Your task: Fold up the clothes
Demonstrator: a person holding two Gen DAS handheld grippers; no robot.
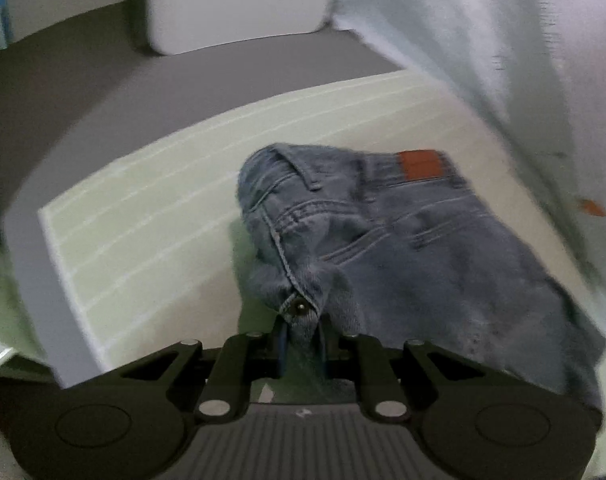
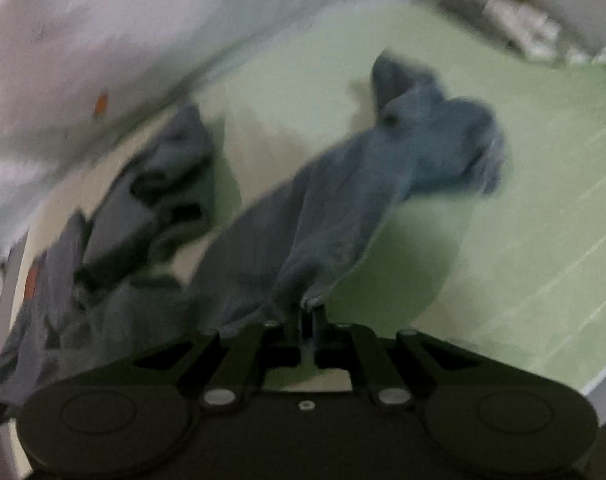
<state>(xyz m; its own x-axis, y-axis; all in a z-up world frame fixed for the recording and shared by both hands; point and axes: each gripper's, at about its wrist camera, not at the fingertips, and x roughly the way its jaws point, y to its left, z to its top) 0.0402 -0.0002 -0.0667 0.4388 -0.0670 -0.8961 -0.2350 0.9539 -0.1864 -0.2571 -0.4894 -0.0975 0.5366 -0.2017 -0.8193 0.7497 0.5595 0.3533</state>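
A pair of blue jeans (image 1: 403, 240) with a brown waist patch lies on a pale green striped bed (image 1: 151, 216). My left gripper (image 1: 301, 332) is shut on the waistband by the metal button, and the cloth bunches up at its fingertips. In the blurred right wrist view, my right gripper (image 2: 309, 316) is shut on the end of a jeans leg (image 2: 343, 200), which stretches away over the bed (image 2: 523, 208) to a crumpled end. More of the denim (image 2: 143, 200) lies heaped to the left.
A person's light blue patterned garment (image 1: 483, 40) fills the upper right of the left wrist view and the upper left (image 2: 63, 60) of the right one. A grey floor (image 1: 103, 80) and a white block (image 1: 235, 4) lie beyond the bed. Blurred clutter (image 2: 523, 28) sits far right.
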